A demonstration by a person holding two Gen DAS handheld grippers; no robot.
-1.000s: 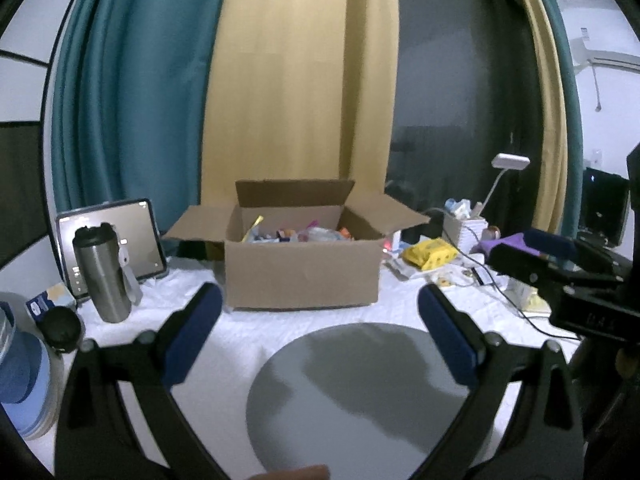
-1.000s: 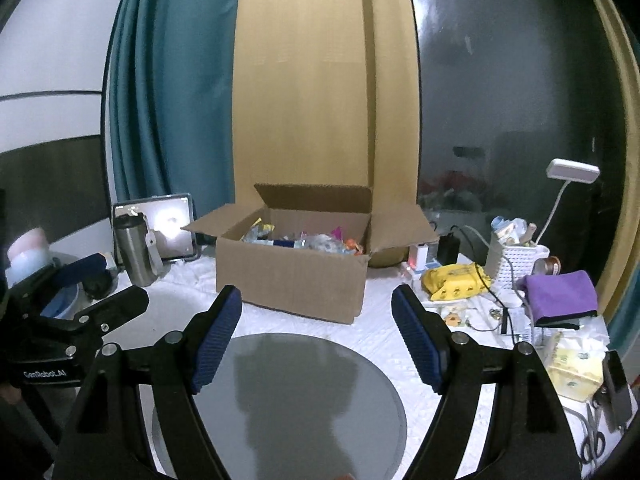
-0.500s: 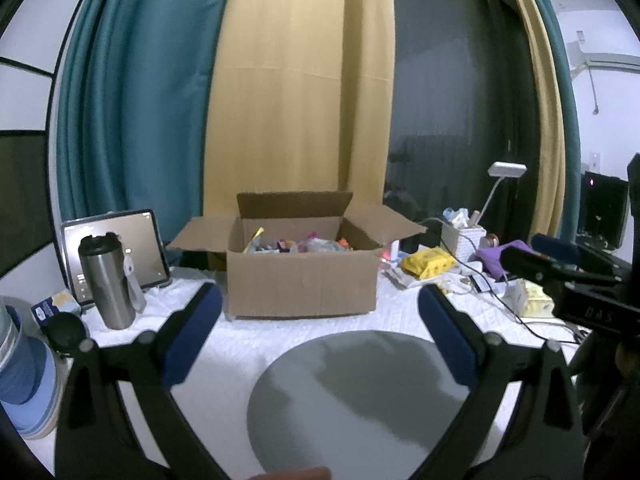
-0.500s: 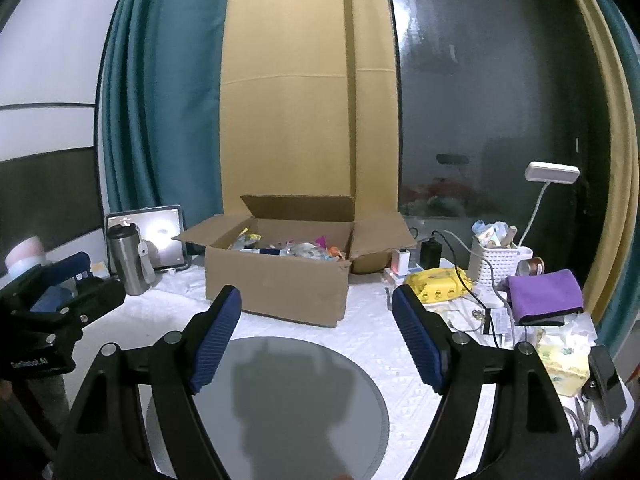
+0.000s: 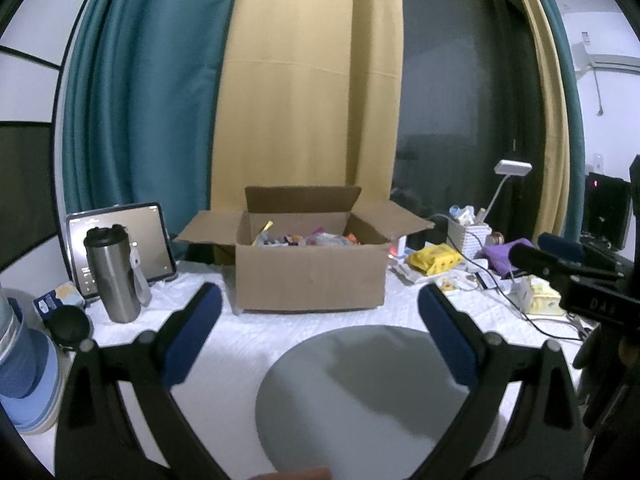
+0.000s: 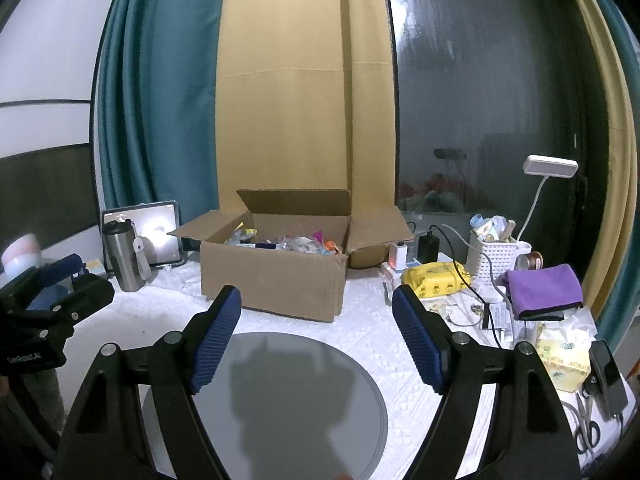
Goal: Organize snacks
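Right wrist view: both grippers empty and spread wide, facing a cardboard box (image 6: 276,276) of snacks.

Straight ahead of the right gripper (image 6: 316,332), beyond a smooth grey round mat (image 6: 280,392) on a white textured cloth, sits the brown box with flaps folded out, its long side lying crosswise. Crinkly bright snack packets (image 6: 288,242) fill it. The left gripper (image 5: 320,326), jaws also apart and holding nothing, faces the same box squarely; neither hand looks clearly nearer. A steel tumbler (image 5: 114,274) stands to its left.
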